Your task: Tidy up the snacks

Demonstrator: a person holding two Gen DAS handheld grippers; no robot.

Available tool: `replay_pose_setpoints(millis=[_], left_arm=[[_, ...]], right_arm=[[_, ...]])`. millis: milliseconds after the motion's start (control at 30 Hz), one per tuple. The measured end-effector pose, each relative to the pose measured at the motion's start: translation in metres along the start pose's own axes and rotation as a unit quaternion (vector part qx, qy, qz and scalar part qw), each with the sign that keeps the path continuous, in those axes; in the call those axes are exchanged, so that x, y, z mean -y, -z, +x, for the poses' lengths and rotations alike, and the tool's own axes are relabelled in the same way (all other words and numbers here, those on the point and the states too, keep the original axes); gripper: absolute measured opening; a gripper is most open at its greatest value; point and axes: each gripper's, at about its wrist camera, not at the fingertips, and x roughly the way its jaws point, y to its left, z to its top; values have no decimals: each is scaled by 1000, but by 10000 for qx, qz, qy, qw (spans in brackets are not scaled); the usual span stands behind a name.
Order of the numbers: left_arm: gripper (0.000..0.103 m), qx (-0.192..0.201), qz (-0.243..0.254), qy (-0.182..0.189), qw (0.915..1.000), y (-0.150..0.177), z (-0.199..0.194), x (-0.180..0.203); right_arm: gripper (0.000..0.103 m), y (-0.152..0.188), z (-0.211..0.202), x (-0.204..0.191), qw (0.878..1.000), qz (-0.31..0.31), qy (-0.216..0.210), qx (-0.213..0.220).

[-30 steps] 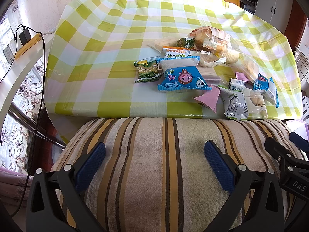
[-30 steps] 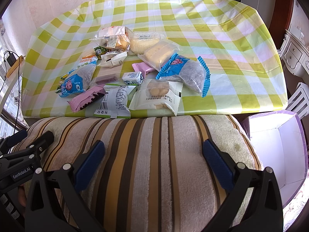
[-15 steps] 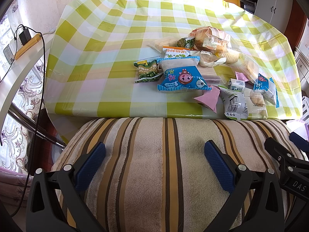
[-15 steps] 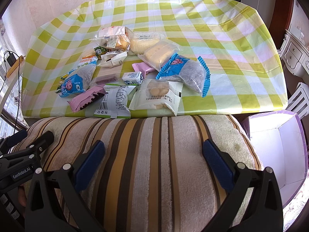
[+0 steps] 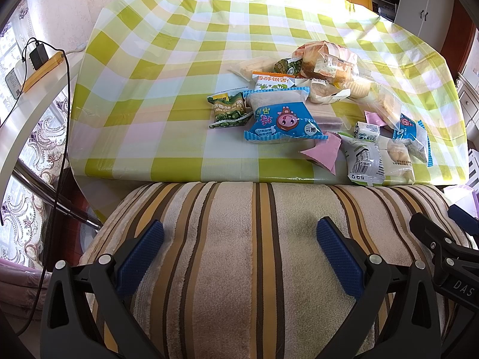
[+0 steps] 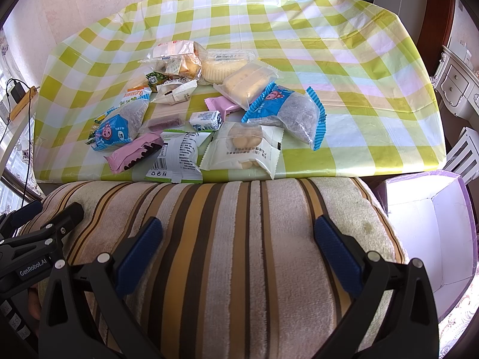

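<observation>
Blue-padded jaws of the left gripper [image 5: 239, 239] and the right gripper [image 6: 238, 237] both stand spread wide and empty, low over a striped plush cushion [image 6: 233, 239] nearest the cameras. Just beyond the cushion runs the edge of the table under its green-checked cloth [image 6: 374, 95].

Snacks lie in a loose heap toward the near edge. Closest in the right view are a white-and-green packet showing its barcode [image 6: 179, 157] and, touching it, a white biscuit pack [image 6: 244, 149], with a pink bar wrapper [image 6: 134, 152] beside them. Behind sit two blue piglet bags [image 6: 287, 110] [image 5: 280, 118], a green pea packet [image 5: 229, 109], and farther back clear-wrapped cakes and bread [image 6: 176, 58].

An open purple-edged box [image 6: 428, 230] stands off the table's right corner, below and beside the cushion; it looks like the likely destination, though that is a guess.

Judging by the untouched pile, the sorting has not begun. The next move would call for reaching forward past the cushion to a near packet, pinching a flat wrapper edge without dragging its neighbours.
</observation>
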Motion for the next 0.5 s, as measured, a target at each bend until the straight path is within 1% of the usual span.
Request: replay_pose_setpoints(millis=[100, 233, 300, 367, 400, 467, 500], left_arm=[[99, -8, -19, 21, 10000, 0, 0, 0], [99, -22, -100, 60, 9999, -1, 3, -2], [99, -3, -187, 103, 9998, -3, 2, -4], [99, -3, -237, 225, 9995, -6, 0, -8], [98, -9, -237, 257, 9994, -6, -1, -8], [98, -10, -234, 323, 9992, -8, -1, -9], [98, 8, -274, 357, 9990, -10, -1, -10]], right_arm=[[102, 0, 0, 0, 10000, 1, -1, -15], [102, -3, 0, 3, 9998, 42, -104, -178], [102, -8, 1, 4, 9993, 33, -197, -329], [102, -13, 3, 6, 9980, 12, -342, -536], [102, -14, 4, 8, 9975, 36, -423, -564], [102, -18, 4, 13, 9972, 42, -576, -475], [102, -20, 5, 14, 9976, 2, -542, -442]])
